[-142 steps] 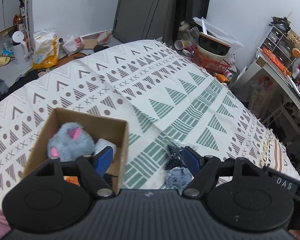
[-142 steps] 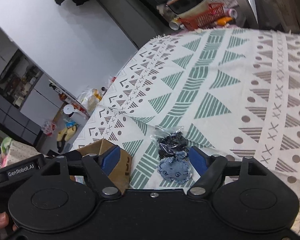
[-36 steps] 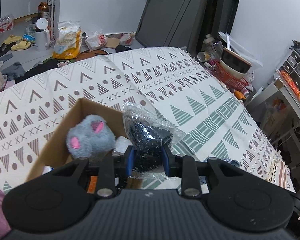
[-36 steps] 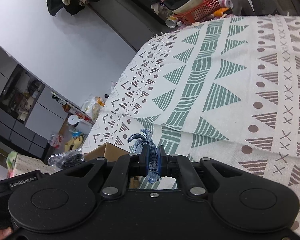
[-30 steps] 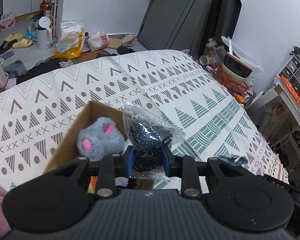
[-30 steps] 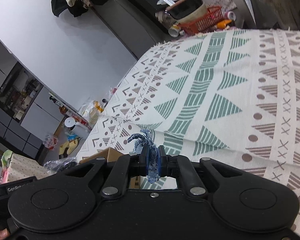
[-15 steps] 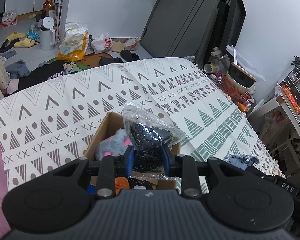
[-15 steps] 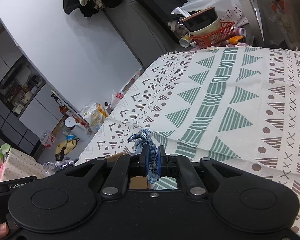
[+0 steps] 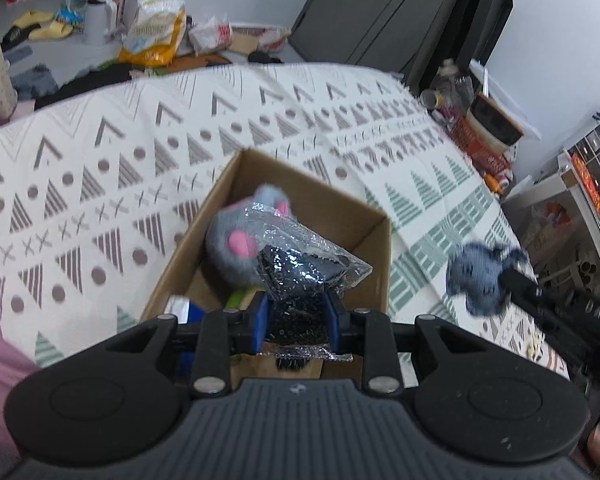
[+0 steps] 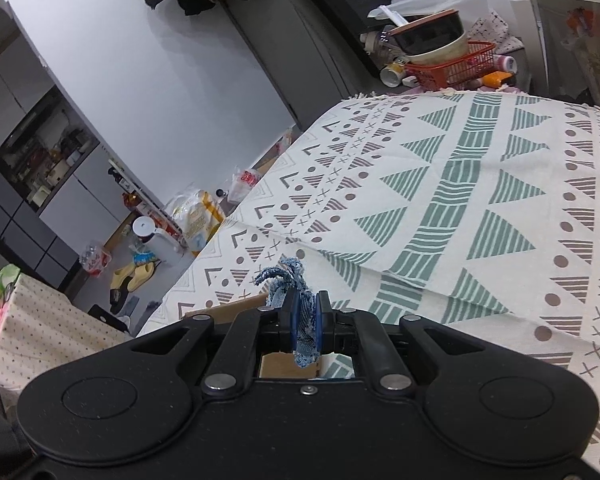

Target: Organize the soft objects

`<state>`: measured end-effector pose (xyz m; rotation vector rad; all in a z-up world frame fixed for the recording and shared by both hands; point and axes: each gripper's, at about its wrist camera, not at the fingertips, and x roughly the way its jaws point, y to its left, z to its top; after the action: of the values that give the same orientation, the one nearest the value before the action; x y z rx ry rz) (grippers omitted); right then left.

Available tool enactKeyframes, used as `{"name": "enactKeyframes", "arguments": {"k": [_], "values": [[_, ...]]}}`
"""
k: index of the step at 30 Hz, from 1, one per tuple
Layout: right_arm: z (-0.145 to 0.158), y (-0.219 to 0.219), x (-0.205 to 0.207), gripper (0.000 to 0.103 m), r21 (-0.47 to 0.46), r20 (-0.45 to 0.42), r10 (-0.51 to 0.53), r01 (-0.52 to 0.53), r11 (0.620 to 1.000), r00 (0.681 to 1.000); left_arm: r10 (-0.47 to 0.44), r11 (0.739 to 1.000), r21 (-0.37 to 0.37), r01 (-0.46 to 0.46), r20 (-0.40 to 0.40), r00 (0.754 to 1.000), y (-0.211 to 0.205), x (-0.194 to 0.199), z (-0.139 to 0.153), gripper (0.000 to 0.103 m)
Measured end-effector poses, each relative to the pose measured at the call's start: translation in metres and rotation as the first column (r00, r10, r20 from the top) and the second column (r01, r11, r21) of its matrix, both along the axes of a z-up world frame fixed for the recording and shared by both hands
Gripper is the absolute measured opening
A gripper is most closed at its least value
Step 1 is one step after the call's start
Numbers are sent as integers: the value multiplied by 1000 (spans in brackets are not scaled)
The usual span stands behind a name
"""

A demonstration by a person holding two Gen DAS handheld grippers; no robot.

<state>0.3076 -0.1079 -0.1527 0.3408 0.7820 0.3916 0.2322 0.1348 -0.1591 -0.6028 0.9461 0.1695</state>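
Left wrist view: the left gripper [image 9: 296, 314] is clamped on a clear plastic bag of small black bits [image 9: 296, 268], held right over an open cardboard box [image 9: 380, 264] that sits on a patterned cream, green & brown cloth [image 9: 100, 184]. Inside the box, a grey plush toy w/ pink ears [image 9: 236, 240] lies just under the bag, w/ other items partly hidden below. To the right, the right gripper [image 9: 504, 276] is pinched on a blue denim fabric piece [image 9: 476, 276], hanging above the cloth beside the box, not yet over it. Right wrist view: the same denim piece [image 10: 300, 312] is squeezed betw. nearly closed blue pads [image 10: 320, 322], w/ a box edge [image 10: 224, 308] peeking just below. Likely step: drop both into the box. To do it well, lower the bag toward free space next to the plush before letting go, since the slick plastic could slide off it & over the rim; bring the denim fully above the opening before releasing, as limp fabric may drape over the wall.
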Motion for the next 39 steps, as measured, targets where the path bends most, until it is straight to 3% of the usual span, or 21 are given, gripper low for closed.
{"name": "enactKeyframes", "arguments": {"k": [4, 8, 10, 19, 22, 25, 27, 30, 34, 39], "values": [[0, 13, -5, 8, -11, -2, 28, -28, 1000, 1000, -20, 1000, -16, 20, -11, 1000, -1, -3, -6, 30], [1, 26, -12, 8, -26, -3, 56, -56, 998, 998, -19, 996, -91, 20, 11, 1000, 6, -3, -8, 42], [1, 32, -14, 8, -32, -5, 66, -66, 997, 998, -5, 997, -79, 6, 14, 1000, 9, -3, -4, 46], [-3, 56, -21, 10, -41, -14, 111, -112, 993, 994, 11, 999, -37, -10, 31, 999, 25, -7, 7, 48], [-4, 63, -21, 23, -22, -14, 145, -145, 989, 989, 11, 1000, -22, -11, 31, 999, 27, -6, 10, 50], [-8, 62, -20, 54, -17, -24, 126, -126, 992, 992, 15, 1000, 5, -15, 22, 1000, 28, -5, 13, 59], [-7, 59, -23, 55, -66, -15, 99, -99, 993, 995, 19, 999, 25, -20, 17, 1000, 28, -4, 17, 66], [-3, 49, -27, 67, -103, -14, 63, -64, 993, 998, 20, 998, 65, -20, 6, 1000, 27, -3, 24, 75], [7, 35, -35, 80, -129, 17, 23, -21, 991, 1000, -21, 995, 97, 21, -2, 1000, 19, -3, 36, 78], [17, 18, -47, 86, -129, 26, -14, 17, 991, 1000, -80, 987, 139, 79, -1, 997, 5, -9, 49, 85]]}}
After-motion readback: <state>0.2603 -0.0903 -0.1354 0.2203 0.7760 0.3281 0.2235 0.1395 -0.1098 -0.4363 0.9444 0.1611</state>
